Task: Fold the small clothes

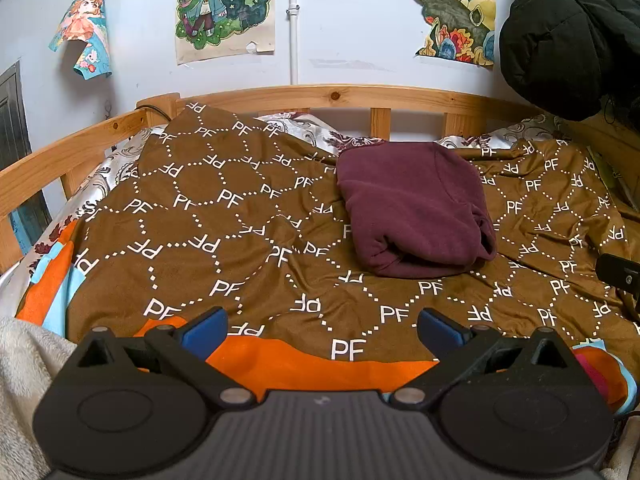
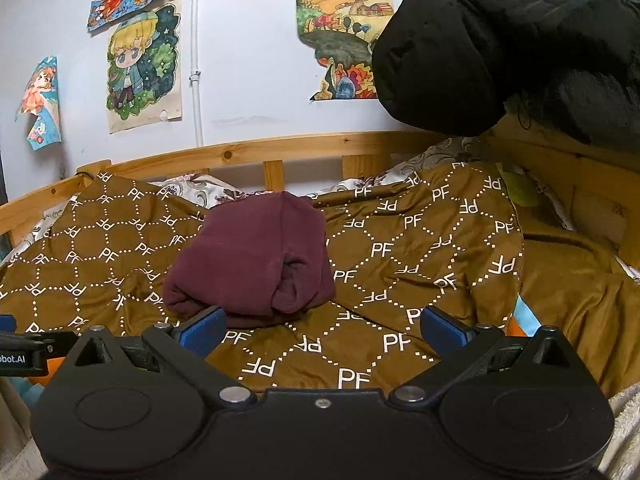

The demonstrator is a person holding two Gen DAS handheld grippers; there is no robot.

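on brown blanket (image 1: 248, 216) lies folded maroon garment (image 1: 412, 208); your left gripper (image 1: 322, 328) and right gripper (image 2: 322, 326) hover near, jaws apart, empty.

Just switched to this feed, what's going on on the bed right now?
A person is holding two grippers over a bed for folding small clothes. A maroon garment lies folded into a compact bundle on the brown patterned blanket. Neither gripper touches it: the left gripper and right gripper both hover with jaws wide open and nothing between them. The bundle sits just ahead of the right gripper.
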